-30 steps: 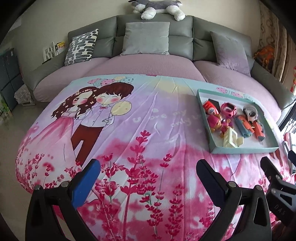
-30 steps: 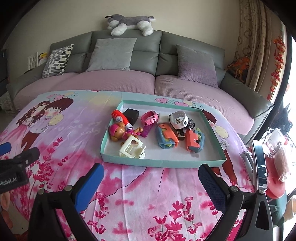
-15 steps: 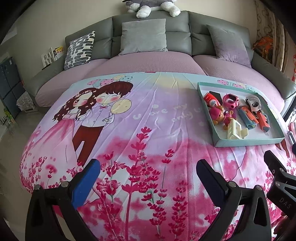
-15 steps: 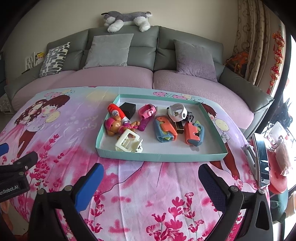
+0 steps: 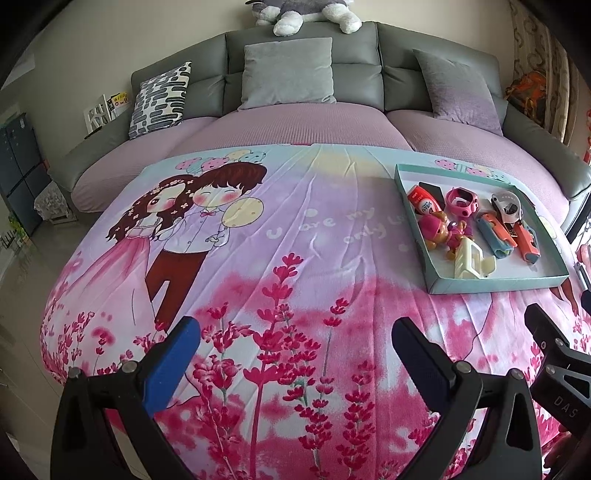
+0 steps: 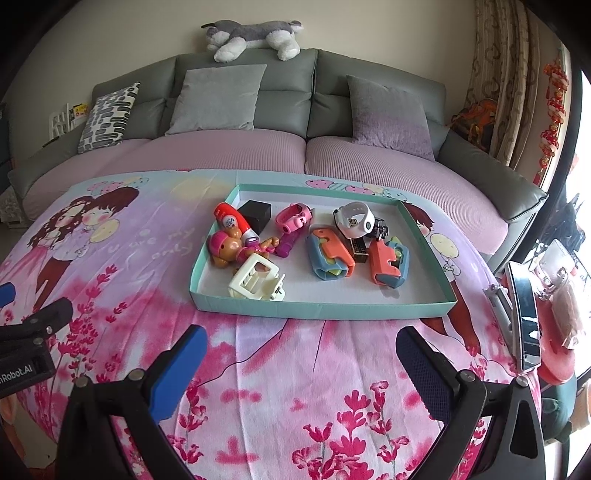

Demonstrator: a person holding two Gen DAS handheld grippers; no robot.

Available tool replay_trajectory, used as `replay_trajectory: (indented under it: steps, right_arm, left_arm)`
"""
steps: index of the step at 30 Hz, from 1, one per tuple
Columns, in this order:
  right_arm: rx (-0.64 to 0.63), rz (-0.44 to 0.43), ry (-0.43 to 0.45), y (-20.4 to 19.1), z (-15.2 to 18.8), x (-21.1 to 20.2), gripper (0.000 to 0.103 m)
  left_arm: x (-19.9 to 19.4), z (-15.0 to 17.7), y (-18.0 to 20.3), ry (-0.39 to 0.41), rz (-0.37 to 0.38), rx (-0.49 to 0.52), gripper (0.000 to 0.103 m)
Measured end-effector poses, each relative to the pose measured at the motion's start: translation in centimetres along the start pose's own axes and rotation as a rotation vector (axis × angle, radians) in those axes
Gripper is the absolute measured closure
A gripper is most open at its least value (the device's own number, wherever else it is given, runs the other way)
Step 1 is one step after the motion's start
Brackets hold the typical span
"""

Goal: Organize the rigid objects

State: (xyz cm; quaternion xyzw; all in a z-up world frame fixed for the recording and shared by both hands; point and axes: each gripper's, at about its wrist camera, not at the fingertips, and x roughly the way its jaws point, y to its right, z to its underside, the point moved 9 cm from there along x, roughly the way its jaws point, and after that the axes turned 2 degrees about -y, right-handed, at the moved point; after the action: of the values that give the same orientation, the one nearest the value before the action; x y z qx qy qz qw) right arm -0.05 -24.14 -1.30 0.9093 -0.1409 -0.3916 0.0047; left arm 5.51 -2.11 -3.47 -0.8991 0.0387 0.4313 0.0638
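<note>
Left gripper (image 5: 295,347): jaws spread wide, nothing between the blue pads, nothing touched; it hangs over the pink flowered part of the printed blanket (image 5: 280,258). Right gripper (image 6: 301,356): likewise spread wide and empty, over the blanket's near edge. The teal tray (image 6: 321,310) lies on the blanket ahead of the right gripper, apart from its fingertips; from the left wrist view the same tray (image 5: 495,286) sits ahead and to the right, well apart from the left gripper. Tray contents, all inside the rim: red-orange tube (image 6: 231,220) and black box (image 6: 255,213) at the far left corner, touching; pink toy watch (image 6: 293,218) beside them; pink-and-brown figure (image 6: 227,248) in front of the tube; cream plastic frame (image 6: 256,282) by the near wall; blue-and-orange toy (image 6: 328,254) mid-tray; white watch (image 6: 354,219) at far right, with a second orange-and-blue toy (image 6: 388,266) in front of it. Grey sofa (image 6: 280,92) behind, plush dog (image 6: 255,35) on its back.
</note>
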Motion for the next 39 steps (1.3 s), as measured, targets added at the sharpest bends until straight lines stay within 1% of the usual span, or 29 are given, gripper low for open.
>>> replay_trajectory:
  steps: [39]
  right_arm:
    - [-0.004, 0.008, -0.013, 0.08, 0.22, 0.34, 0.000]
  left_arm:
    - [-0.47, -0.33, 0.26, 0.011, 0.006, 0.001, 0.000]
